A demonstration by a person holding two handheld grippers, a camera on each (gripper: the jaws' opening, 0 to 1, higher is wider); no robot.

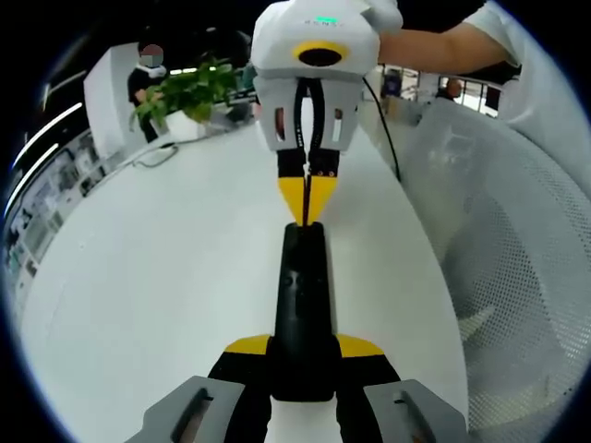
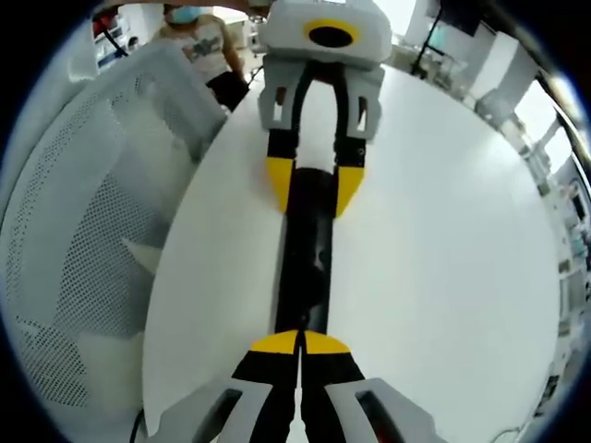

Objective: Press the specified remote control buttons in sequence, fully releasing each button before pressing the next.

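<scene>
You get bright, even overhead light; the white table [image 1: 166, 277] nearly blows out (shadows on it stay faint). Straight lines bend hard away from the table's centre, and background beyond it goes soft.

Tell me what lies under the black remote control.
The white round table lies under the long black remote control. The left tongs clamp its near end; the right tongs, shut, cover its far end, so contact there is hidden.

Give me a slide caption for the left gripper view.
Left gripper clamps the black remote while the shut right gripper touches its far end.
</scene>
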